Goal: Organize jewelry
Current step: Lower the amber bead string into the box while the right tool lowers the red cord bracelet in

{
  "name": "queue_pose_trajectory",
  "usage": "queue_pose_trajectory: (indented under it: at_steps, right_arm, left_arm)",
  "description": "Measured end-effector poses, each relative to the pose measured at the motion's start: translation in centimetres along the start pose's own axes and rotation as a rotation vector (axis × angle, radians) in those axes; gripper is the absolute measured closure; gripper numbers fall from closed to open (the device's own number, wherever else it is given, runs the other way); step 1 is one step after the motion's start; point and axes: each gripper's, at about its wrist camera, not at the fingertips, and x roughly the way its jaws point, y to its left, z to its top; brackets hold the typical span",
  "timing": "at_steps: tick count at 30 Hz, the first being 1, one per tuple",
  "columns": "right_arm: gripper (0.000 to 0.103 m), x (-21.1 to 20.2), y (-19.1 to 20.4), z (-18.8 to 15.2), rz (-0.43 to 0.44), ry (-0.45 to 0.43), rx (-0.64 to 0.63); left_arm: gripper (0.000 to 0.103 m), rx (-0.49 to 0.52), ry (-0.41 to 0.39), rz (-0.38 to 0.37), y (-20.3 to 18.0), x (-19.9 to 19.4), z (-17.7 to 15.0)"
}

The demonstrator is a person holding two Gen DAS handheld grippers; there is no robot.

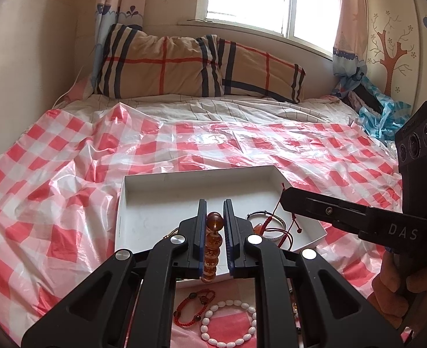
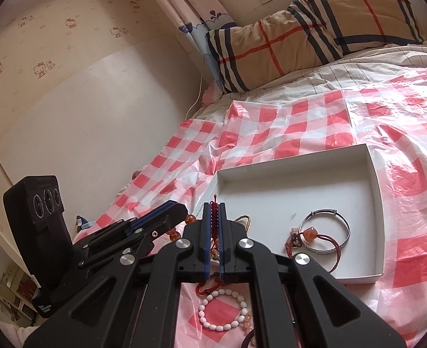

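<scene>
White box rim low, floor mostly bare, bangle near corner

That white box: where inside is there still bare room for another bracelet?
The white box is bare across its far half, up to the back wall, and its left middle. The near right corner is crowded: a silver bangle and red cord bracelet lie there.
</scene>
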Motion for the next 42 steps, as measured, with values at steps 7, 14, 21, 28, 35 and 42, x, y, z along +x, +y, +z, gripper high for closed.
queue_pose_trajectory:
  at_steps: [7,14,21,28,35,42]
  right_arm:
    - [0.098,0.2,-0.1,0.1,0.002,0.0,0.002]
    - [0.098,0.7,0.0,0.2,0.005,0.002,0.009]
    - [0.098,1.3,0.1,0.2,0.004,-0.001,0.02]
    - [0.098,1.8,-0.4,0.3,-0.002,0.004,0.031]
    - [0.098,1.9,-1.2,0.1,-0.019,0.004,0.055]
    - [0.098,2.4,-1.5,0.0,-0.124,0.032,0.029]
  left_arm:
    - [0.092,-0.008,0.001,-0.005,0.1,0.4,-0.1]
    - [0.092,-0.019,0.002,-0.011,0.0,0.9,0.0]
    - [0.092,-0.06,0.012,-0.032,0.3,1.9,0.0]
    - [0.092,-0.078,-0.001,-0.048,0.4,1.9,0.1]
    - [0.092,-0.115,0.006,-0.033,1.7,2.1,0.1]
    - [0.092,-0.14,0.034,-0.005,2.5,2.6,-0.3]
